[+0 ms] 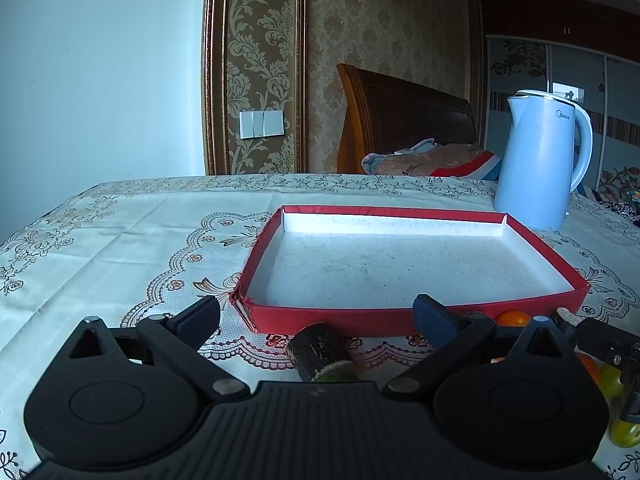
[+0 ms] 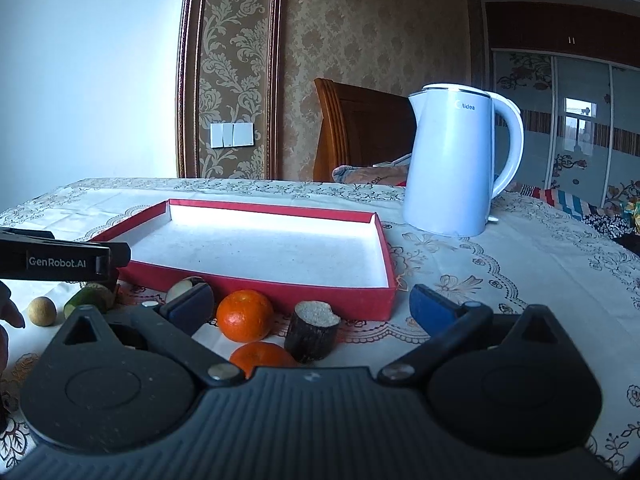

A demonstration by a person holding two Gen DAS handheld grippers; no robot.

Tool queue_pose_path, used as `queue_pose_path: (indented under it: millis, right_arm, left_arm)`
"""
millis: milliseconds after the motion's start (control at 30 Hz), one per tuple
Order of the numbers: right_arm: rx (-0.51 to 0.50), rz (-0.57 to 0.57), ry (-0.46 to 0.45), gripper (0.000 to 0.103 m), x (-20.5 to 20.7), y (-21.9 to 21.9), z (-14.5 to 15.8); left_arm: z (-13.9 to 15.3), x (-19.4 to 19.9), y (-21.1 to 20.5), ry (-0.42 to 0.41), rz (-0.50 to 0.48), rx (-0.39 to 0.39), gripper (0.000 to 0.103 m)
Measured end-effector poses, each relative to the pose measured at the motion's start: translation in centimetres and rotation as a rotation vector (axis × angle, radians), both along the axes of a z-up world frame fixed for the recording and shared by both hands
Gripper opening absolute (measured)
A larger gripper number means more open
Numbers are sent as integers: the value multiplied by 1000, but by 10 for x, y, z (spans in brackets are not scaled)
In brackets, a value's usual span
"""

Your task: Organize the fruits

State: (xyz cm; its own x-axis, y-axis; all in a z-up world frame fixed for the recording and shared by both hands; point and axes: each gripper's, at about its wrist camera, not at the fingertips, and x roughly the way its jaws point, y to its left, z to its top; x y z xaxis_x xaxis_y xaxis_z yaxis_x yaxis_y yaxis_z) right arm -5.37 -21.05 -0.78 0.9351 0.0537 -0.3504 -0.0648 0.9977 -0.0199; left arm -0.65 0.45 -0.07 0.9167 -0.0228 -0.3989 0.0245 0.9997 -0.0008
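Note:
A shallow red tray [image 1: 324,316] with a bare white floor lies on the tablecloth; it also shows in the right wrist view [image 2: 280,300]. My left gripper [image 1: 316,314] is open and low, with a dark cut cucumber piece [image 1: 318,350] between its fingers, just short of the tray's near wall. My right gripper [image 2: 312,304] is open over an orange [image 2: 246,315], a second orange [image 2: 262,356] and a dark sugarcane stub [image 2: 314,332]. A longan [image 2: 42,311], a green cucumber piece [image 2: 90,299] and a pale slice [image 2: 182,286] lie at left.
A white electric kettle [image 2: 452,160] stands behind the tray's right corner, also seen in the left wrist view [image 1: 540,156]. The left gripper's body [image 2: 60,262] reaches in from the left. Orange and yellow-green fruits [image 1: 612,380] lie right of the left gripper. A bed lies beyond the table.

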Motion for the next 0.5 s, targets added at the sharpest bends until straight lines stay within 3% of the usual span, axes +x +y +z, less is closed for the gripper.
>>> queue_pose_path:
  millis: [367,500]
  right_arm:
    - [35,-25,15,103,2,-7,0]
    - [24,37,51,103,-9,-25,3]
  left_arm:
    - [-1,0,-1,0,3,2,103]
    - [-1,-1,0,0,5,2,103]
